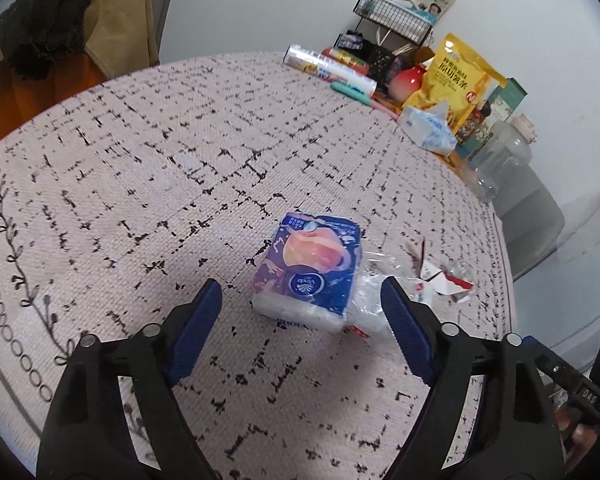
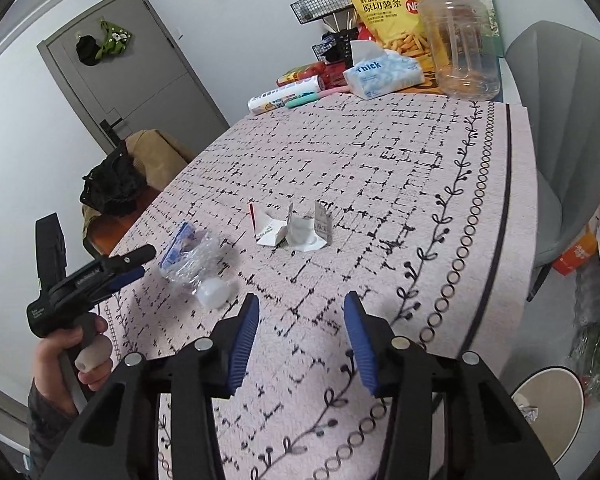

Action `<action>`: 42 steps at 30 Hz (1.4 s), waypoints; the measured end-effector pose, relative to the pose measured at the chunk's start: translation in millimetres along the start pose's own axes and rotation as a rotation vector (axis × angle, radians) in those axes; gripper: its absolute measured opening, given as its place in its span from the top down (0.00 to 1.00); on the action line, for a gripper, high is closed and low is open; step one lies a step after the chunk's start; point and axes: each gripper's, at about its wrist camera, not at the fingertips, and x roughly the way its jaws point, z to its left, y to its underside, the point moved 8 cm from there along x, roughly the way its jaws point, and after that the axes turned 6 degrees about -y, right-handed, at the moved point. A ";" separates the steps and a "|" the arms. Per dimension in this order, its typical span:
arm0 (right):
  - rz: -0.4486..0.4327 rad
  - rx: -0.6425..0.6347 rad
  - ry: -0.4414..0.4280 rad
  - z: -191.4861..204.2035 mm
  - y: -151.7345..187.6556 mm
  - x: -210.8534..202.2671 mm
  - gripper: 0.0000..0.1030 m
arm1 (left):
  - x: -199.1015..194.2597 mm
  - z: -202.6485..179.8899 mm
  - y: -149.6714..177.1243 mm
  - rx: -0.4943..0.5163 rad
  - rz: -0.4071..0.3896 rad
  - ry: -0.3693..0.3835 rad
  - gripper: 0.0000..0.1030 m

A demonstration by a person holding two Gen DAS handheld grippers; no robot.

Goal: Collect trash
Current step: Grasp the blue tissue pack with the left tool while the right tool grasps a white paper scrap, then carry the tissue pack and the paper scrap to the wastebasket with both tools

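Left wrist view: the left tool (image 1: 302,300) hangs over the pink patterned bench (image 1: 140,160) with its blue pads spread wide and nothing pinched. A blue tissue pack (image 1: 308,268) lies on the bench just beyond the fingertips, roughly between their lines but apart from both pads. Touching the pack's right side is a crumpled clear wrapper (image 1: 374,280), and just right of that lies a torn white carton (image 1: 440,280) with red marks. At the far right end of the bench stand a yellow snack bag (image 1: 454,76), a tissue box (image 1: 430,128) and a clear jug (image 1: 504,156). A chair (image 1: 112,20) draped with clothes stands far left.

Right wrist view: the right tool (image 2: 302,312) is over the near edge of the bench (image 2: 380,140), its pads partly spread, with only bare bench between them. The torn carton (image 2: 290,228) lies well beyond the fingertips, near mid-bench. To the left sits the clear wrapper (image 2: 198,260) against the tissue pack (image 2: 180,246), with a white round lid (image 2: 214,292) just near of them. The left tool (image 2: 138,264), gripped by a hand (image 2: 68,352), points at that pile from the left. The snack bag (image 2: 388,4), tissue box (image 2: 380,74) and jug (image 2: 460,36) stand at the far end. A bin (image 2: 548,404) sits on the floor, near right.
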 end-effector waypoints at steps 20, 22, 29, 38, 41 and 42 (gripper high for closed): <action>0.042 -0.003 0.057 -8.1 -37.0 65.3 0.55 | 24.1 -0.7 -10.5 0.017 0.024 -0.036 0.68; 0.051 0.002 0.069 -11.3 -39.1 74.7 0.55 | 19.9 3.0 -10.0 0.009 0.024 -0.037 0.70; 0.064 0.020 0.082 -13.9 -52.3 95.2 0.54 | 0.9 17.5 -12.8 -0.018 -0.007 -0.049 0.71; 0.107 0.001 0.146 -14.3 -57.7 111.6 0.54 | -16.4 23.2 -11.5 -0.029 -0.027 -0.048 0.71; 0.119 -0.041 0.159 -10.4 -50.5 108.2 0.63 | -20.6 20.6 -8.6 -0.027 -0.031 -0.044 0.71; 0.122 -0.050 0.153 -9.5 -47.5 105.4 0.69 | -21.2 18.6 -7.7 -0.027 -0.032 -0.043 0.71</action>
